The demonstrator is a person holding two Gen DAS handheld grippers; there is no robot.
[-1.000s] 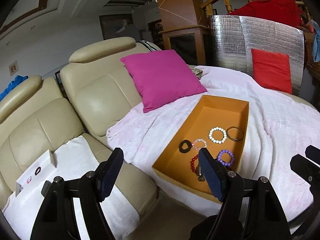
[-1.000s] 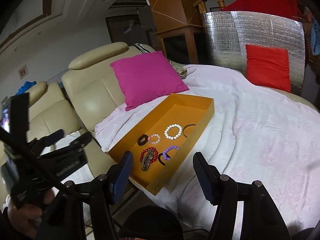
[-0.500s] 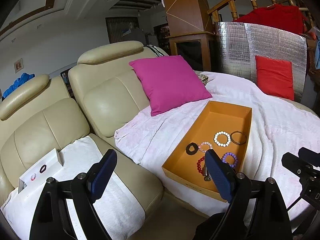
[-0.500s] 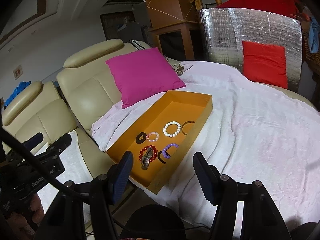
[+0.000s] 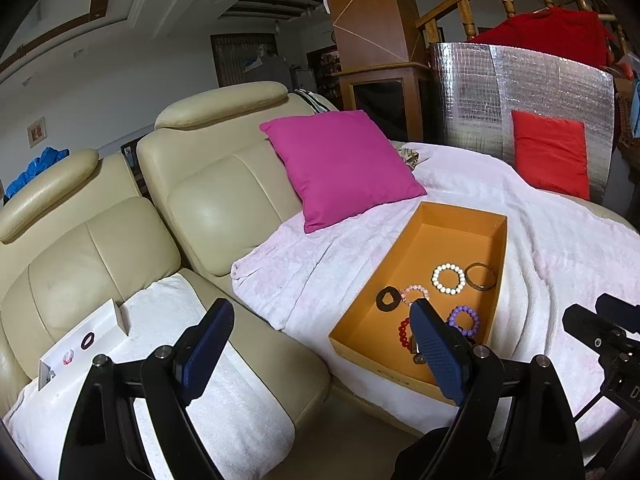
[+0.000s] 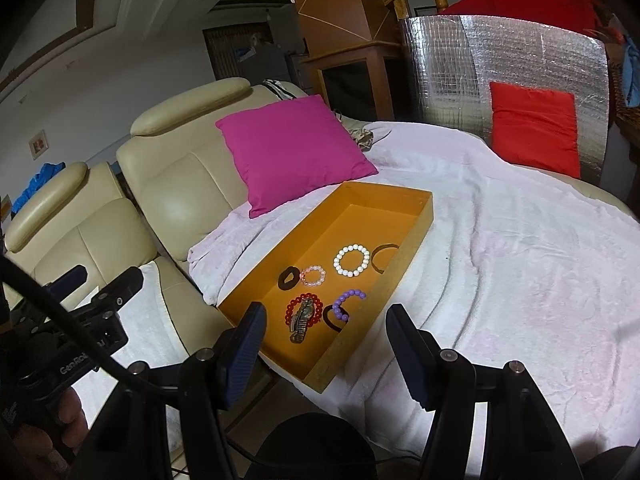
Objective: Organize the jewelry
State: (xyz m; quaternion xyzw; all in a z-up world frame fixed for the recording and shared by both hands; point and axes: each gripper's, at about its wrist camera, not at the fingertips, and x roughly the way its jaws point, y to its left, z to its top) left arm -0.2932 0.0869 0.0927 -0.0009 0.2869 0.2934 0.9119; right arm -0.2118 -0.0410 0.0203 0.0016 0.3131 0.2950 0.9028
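Cream leather sofa (image 5: 120,248) is sitting ahead of both my grippers, with a pale pink blanket (image 6: 520,264) spreading off to the right of it. Going left to right from my left gripper (image 5: 320,344): a white box (image 5: 86,340) is lying on a white towel (image 5: 224,400) just left of its left finger, holding two small rings, one dark and one pinkish. My left gripper is hanging with jaws wide apart, nothing between them, over the seat edge. Its right finger is covering the near part of the orange tray (image 5: 400,248), which is resting on the blanket ahead and right. A magenta pillow (image 5: 344,168) is leaning beyond the tray.

From my right gripper (image 6: 324,344), the tray (image 6: 412,240) is sitting straight ahead, its near corner between my two fingers. Inside it: a black ring (image 6: 289,278), a pink bead bracelet (image 6: 313,275), a white bead bracelet (image 6: 352,260), a dark bangle (image 6: 380,258), a red bead bracelet (image 6: 304,310) with a brownish clip (image 6: 302,320) on it, a purple bead bracelet (image 6: 349,302). My right gripper is parted too, gripping nothing. A red pillow (image 6: 536,128) is propped against a silver foil panel (image 6: 460,72) far ahead and right.
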